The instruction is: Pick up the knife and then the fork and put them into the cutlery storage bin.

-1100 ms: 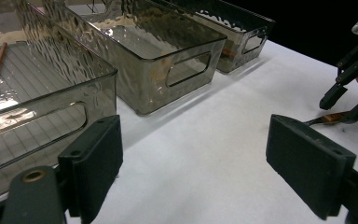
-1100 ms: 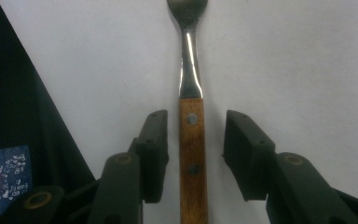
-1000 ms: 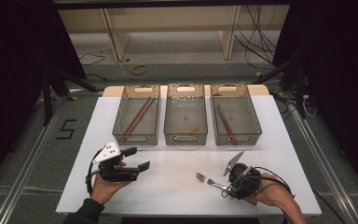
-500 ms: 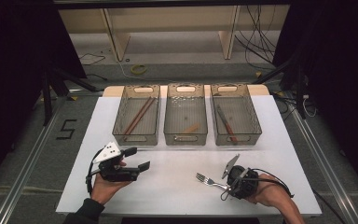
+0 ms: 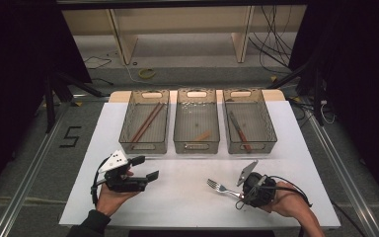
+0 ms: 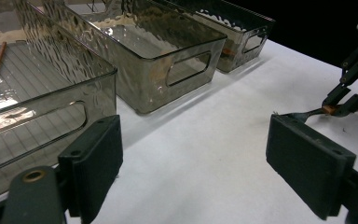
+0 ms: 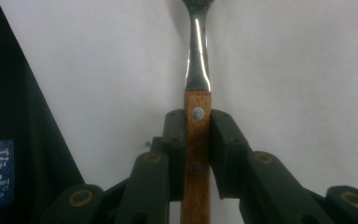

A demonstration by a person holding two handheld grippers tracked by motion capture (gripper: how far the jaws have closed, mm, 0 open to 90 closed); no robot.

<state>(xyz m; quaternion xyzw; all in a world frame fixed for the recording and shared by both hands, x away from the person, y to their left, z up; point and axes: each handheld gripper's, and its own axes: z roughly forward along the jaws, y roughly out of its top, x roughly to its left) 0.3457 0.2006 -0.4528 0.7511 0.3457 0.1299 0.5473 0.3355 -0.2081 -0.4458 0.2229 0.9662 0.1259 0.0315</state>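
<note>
1. The right gripper [image 7: 197,154] had just been closing and ended up pinching the fork [image 7: 197,93] by its wooden handle, down on the white table [image 5: 187,197].
2. The left gripper [image 5: 145,168] hung spread wide with nothing in it, near the left bin [image 5: 145,121].

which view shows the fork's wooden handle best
The right gripper view: the fork handle sits close up, clamped between the right gripper jaws. The high view shows the whole fork small; the left gripper view shows it far off, partly hidden.
</note>
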